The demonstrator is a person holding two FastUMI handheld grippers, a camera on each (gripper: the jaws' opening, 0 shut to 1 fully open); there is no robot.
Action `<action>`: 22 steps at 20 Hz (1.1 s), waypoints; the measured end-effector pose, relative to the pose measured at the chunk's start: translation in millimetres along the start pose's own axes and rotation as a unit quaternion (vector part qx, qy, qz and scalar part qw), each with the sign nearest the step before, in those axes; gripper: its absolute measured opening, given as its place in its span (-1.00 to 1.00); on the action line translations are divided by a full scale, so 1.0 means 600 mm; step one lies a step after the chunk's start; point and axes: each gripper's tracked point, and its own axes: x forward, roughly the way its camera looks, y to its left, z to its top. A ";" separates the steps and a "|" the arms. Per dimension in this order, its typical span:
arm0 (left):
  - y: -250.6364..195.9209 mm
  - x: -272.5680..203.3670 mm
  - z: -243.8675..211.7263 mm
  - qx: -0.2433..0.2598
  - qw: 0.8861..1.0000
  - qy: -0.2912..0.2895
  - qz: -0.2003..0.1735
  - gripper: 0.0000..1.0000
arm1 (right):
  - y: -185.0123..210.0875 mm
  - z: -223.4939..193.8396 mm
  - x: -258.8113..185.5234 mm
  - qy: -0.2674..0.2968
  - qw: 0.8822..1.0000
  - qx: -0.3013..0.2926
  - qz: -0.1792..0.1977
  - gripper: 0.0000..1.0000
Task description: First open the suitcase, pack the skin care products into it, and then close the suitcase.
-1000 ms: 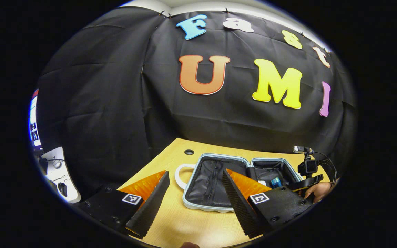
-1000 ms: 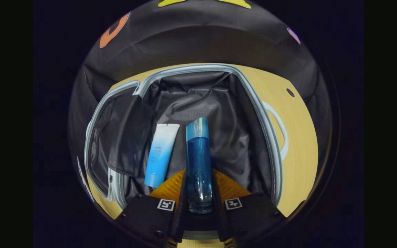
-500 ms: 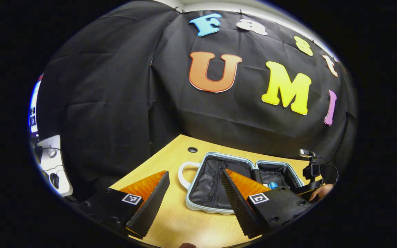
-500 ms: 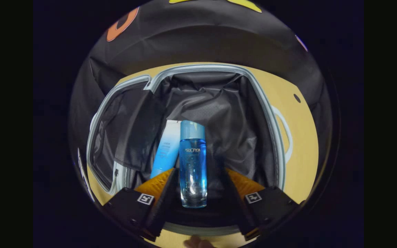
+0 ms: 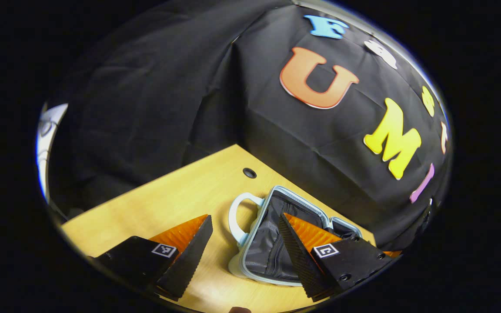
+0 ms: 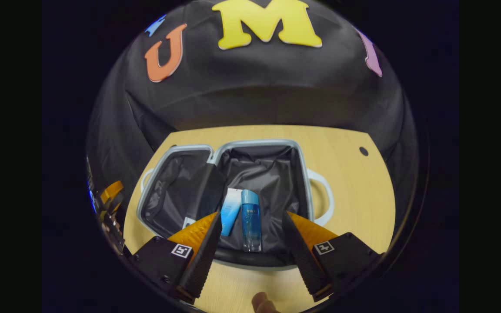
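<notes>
The pale-rimmed suitcase (image 6: 255,142) lies open on the wooden table (image 6: 355,191), both dark-lined halves facing up. A blue bottle (image 6: 250,219) and a blue-and-white tube (image 6: 231,211) lie side by side in the right half. My right gripper (image 6: 251,213) hovers open above and in front of them, touching neither. In the left gripper view the suitcase (image 5: 268,248) sits just past my open left gripper (image 5: 245,216), whose fingers are empty. Its white handle (image 5: 237,213) points toward the left fingers.
A round cable hole (image 5: 249,173) (image 6: 363,151) is in the table near the back. Black cloth walls close the booth behind. The other gripper (image 6: 111,208) shows at the far left edge of the right gripper view. A fingertip (image 6: 261,302) shows at the bottom.
The right gripper opened, let go of the blue bottle beside the tube, and drew back and up. The left gripper view swung and tilted, bringing the suitcase handle closer.
</notes>
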 end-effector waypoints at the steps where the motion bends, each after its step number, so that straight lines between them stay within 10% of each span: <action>1: 0.016 0.018 -0.012 -0.011 1.000 0.013 0.008 0.96 | -0.008 0.013 -0.030 -0.016 1.000 -0.005 -0.001 0.66; 11: 0.051 0.123 -0.058 -0.134 0.986 0.093 -0.017 0.88 | -0.100 0.040 -0.283 -0.118 0.992 0.005 -0.053 0.65; 13: 0.059 0.137 -0.066 -0.152 0.983 0.099 -0.016 0.68 | -0.109 0.041 -0.320 -0.127 0.990 0.024 -0.062 0.65; 14: 0.060 0.141 -0.072 -0.156 0.982 0.106 -0.016 0.21 | -0.121 0.045 -0.337 -0.134 0.988 0.027 -0.071 0.65; 15: 0.059 0.149 -0.076 -0.166 0.980 0.109 -0.018 0.31 | -0.131 0.047 -0.355 -0.142 0.986 0.028 -0.081 0.58; 20: 0.040 0.155 -0.075 -0.197 0.974 0.110 -0.028 -0.63 | -0.161 0.065 -0.424 -0.184 0.976 0.016 -0.115 0.65; 22: 0.035 0.152 -0.071 -0.191 0.975 0.111 -0.020 -0.69 | -0.170 0.069 -0.442 -0.199 0.972 0.011 -0.124 0.65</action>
